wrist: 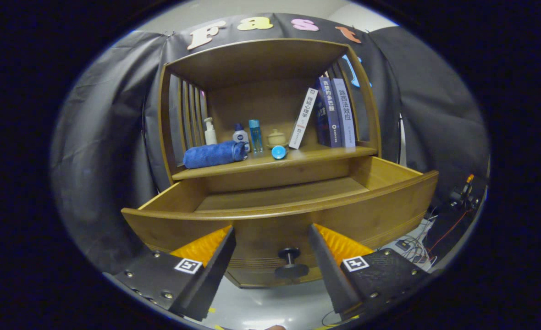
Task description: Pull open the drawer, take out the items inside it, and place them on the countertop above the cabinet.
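The drawer (279,215) stands pulled well out of the cabinet (270,114). Its visible floor, a strip toward the back, is bare wood; the front panel hides the part nearest the gripper, so it cannot be told whether anything lies there. The dark knob (290,262) sits on the middle of the front panel, low down.

The gripper (273,247) has its fingers (215,261) spread wide, one on each side of the knob and apart from it. They grip nothing.

On the countertop (270,160) above the drawer, a rolled blue towel (214,154) lies at the left front edge. A pump bottle (210,131), a small white bottle (240,135) and a slim blue bottle (255,134) stand behind it. A small lidded pot (276,137) stands mid-shelf, with a round blue object (278,151) at the front edge before it. Books (328,112) lean toward the right rear corner.

Handling judgement: the towel is soft and light and is best pinched across the roll's middle. The bottles are stiff and probably slippery, so a grip across the body is advised. The pot looks fragile and should be gripped at the body, not the lid. The drawer is stiff and heavy; the knob is its only practical hold.
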Available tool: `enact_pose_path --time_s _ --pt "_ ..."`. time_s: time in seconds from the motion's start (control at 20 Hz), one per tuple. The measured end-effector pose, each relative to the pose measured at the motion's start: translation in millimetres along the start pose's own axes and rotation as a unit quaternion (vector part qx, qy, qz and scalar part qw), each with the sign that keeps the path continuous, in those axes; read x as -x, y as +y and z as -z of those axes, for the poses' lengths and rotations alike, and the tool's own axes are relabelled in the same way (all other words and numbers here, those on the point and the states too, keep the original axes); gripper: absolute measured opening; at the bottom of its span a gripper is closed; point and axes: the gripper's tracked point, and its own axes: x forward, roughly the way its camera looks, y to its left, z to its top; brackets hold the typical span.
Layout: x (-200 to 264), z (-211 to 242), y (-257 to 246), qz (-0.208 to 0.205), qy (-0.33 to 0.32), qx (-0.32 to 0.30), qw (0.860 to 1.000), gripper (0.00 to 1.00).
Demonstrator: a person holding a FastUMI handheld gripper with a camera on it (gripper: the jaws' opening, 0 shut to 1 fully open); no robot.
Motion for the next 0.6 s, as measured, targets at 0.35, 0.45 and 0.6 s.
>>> enact_pose_path --time_s 0.35,0.45,0.6 --pt "-11.8 -4.0 -3.2 -0.009 0.003 -0.003 1.0 0.97" --pt "-16.8 -11.6 -3.9 -0.012 -0.004 -0.006 1.0 0.96" --pt "-32.8 -16.5 -2.8 -0.011 -0.003 -0.006 1.0 0.97"
